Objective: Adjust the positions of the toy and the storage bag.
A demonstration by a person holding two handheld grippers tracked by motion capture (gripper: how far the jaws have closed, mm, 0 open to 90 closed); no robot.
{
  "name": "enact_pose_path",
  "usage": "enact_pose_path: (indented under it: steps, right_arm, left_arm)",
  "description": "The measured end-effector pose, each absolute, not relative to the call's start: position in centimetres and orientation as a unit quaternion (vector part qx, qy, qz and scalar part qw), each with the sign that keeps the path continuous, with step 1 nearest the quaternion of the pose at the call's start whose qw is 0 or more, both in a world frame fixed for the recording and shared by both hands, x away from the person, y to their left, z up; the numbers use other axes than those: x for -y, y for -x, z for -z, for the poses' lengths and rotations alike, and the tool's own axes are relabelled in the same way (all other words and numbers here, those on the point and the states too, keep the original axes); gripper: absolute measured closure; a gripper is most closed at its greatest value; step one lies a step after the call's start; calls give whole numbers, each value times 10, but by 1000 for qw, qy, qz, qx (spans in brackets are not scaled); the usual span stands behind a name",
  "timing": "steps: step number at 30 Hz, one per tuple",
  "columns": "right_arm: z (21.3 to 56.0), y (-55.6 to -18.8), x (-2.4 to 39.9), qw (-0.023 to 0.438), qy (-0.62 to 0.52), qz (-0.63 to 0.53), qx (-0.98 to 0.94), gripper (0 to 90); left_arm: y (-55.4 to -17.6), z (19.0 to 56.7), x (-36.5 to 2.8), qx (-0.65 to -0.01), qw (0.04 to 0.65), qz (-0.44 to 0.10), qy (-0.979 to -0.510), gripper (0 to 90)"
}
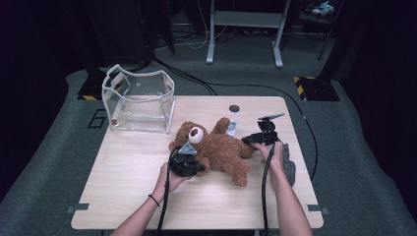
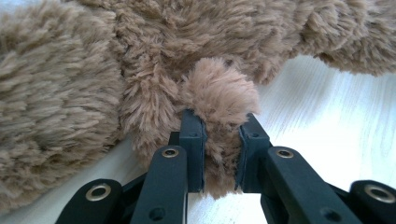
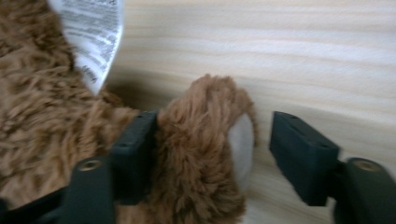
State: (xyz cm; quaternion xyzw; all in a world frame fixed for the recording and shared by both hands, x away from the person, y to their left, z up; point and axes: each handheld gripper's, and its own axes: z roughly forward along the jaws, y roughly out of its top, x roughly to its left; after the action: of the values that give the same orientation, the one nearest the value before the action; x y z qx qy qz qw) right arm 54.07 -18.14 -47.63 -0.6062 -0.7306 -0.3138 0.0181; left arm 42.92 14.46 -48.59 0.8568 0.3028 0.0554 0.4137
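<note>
Wooden table [image 1: 128, 172]: left tool [image 2: 220, 154] pinches teddy bear's [image 1: 221, 150] arm.

The teddy bear [image 1: 216, 150] was of brown plush, long and shaggy, with a printed white cloth label [image 3: 93, 32]. The tabletop [image 1: 128, 172] was pale wood with a smooth matt grain. The bag [image 1: 140, 101] was clear glossy plastic.
</note>
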Motion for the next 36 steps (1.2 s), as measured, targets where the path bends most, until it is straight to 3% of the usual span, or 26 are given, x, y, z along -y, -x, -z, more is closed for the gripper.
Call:
enact_pose_path:
  steps: [6, 10, 17, 36]
  right_arm:
    - [478, -537, 177, 30, 598, 334, 728, 696]
    - [473, -531, 172, 6, 589, 333, 736, 783]
    - [446, -515, 179, -68, 568, 373, 730, 810]
    - [411, -462, 173, -140, 526, 433, 718, 813]
  left_arm:
    - [-429, 486, -144, -307, 417, -60, -853, 766]
    - [-428, 482, -146, -306, 424, -74, -849, 769]
    - [-432, 463, -160, -309, 442, -104, -836, 785]
    - [-460, 428, -191, -314, 434, -167, -828, 806]
